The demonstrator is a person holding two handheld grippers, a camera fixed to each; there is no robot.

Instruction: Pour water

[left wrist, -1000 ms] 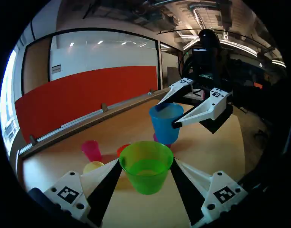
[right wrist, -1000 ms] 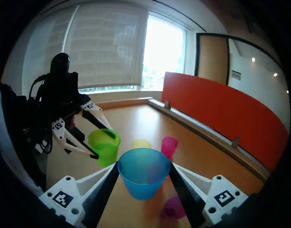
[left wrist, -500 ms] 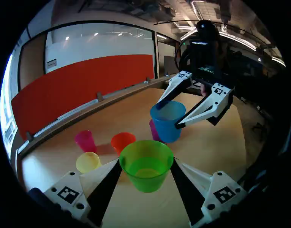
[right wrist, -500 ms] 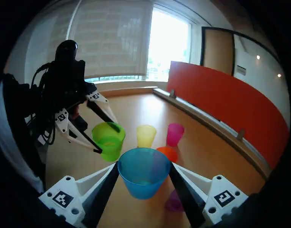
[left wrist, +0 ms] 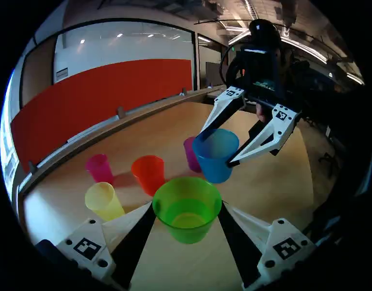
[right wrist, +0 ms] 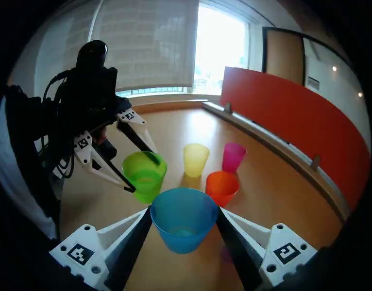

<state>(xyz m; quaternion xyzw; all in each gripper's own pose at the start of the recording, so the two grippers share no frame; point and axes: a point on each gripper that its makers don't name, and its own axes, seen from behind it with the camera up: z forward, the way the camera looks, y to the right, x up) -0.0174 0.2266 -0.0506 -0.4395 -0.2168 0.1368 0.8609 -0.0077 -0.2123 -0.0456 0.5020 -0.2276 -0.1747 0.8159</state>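
Left gripper [left wrist: 186, 206] is clamped on the green cup [left wrist: 187, 218], right gripper [right wrist: 184, 211] on the blue cup [right wrist: 184, 225].

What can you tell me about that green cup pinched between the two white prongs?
The green cup is a smooth, tapered tumbler of translucent plastic, open-topped, without handle. It is upright and seems held clear of the wooden table, gripped on both sides just under its rim by the left gripper. A paler patch at its bottom may be a little water; I cannot be sure. The blue cup nearby does not touch it.
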